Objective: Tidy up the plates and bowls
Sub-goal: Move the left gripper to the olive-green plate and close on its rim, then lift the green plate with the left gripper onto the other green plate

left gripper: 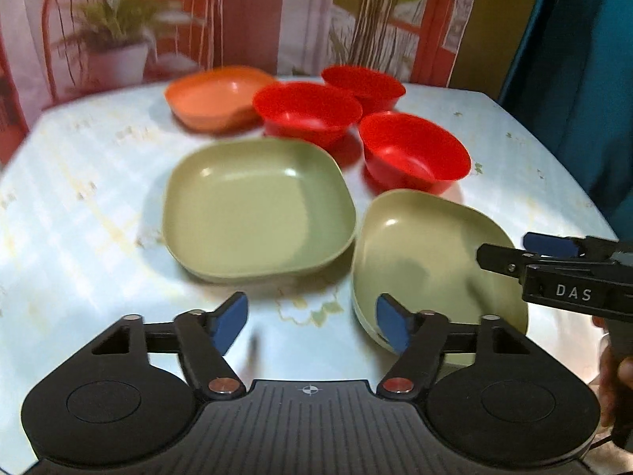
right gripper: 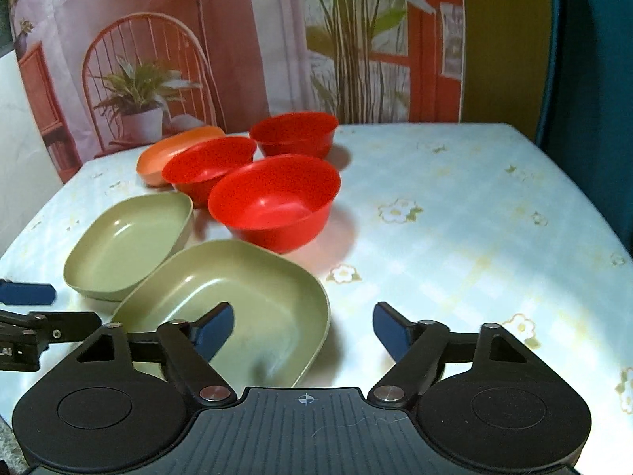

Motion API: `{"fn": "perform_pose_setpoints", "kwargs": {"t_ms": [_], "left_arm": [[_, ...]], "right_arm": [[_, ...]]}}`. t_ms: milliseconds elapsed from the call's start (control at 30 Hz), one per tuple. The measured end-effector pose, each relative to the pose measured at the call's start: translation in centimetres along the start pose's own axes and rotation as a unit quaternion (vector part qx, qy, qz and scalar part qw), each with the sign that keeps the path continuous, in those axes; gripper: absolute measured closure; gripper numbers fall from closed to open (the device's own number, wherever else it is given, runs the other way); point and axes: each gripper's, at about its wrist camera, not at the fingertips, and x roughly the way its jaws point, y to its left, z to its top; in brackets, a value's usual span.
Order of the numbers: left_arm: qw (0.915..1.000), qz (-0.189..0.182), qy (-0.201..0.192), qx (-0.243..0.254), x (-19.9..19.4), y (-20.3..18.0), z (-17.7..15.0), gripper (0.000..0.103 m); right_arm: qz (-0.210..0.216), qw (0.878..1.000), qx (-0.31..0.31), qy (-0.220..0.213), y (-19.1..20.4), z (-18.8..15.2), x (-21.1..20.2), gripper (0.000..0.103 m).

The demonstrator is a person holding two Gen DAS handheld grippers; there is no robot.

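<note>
Left wrist view: the left gripper (left gripper: 310,326) hangs with jaws apart and empty above the worktop (left gripper: 79,237), its right pad over the near green plate's (left gripper: 427,253) rim. A second green plate (left gripper: 257,206) lies just beyond; three red bowls (left gripper: 411,154) and an orange plate (left gripper: 213,97) sit further back.

Right wrist view: the right gripper (right gripper: 302,330) is also parted and empty, its left pad over the near green plate (right gripper: 253,301).
</note>
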Motion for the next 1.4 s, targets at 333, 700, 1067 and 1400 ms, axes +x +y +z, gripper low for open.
{"fn": "perform_pose_setpoints", "kwargs": {"t_ms": [333,700,1067,1400], "left_arm": [[0.9982,-0.054,0.022,-0.013,1.5,-0.8,0.0,0.076],[0.9966,-0.076,0.022,-0.025,1.8,-1.0,-0.3,0.085],[0.9966,-0.080,0.016,-0.013,1.5,-0.8,-0.6,0.085],[0.9962,-0.087,-0.005,-0.003,0.6,-0.7,-0.8,0.085]], "right_arm": [[0.021,0.999,0.022,0.022,-1.1,-0.6,1.4,0.058],[0.037,0.998,0.038,0.026,-1.4,-1.1,1.5,0.079],[0.033,0.998,0.047,0.025,-1.5,-1.1,0.8,0.080],[0.027,0.998,0.047,0.009,-1.4,-0.9,-0.7,0.080]]}}
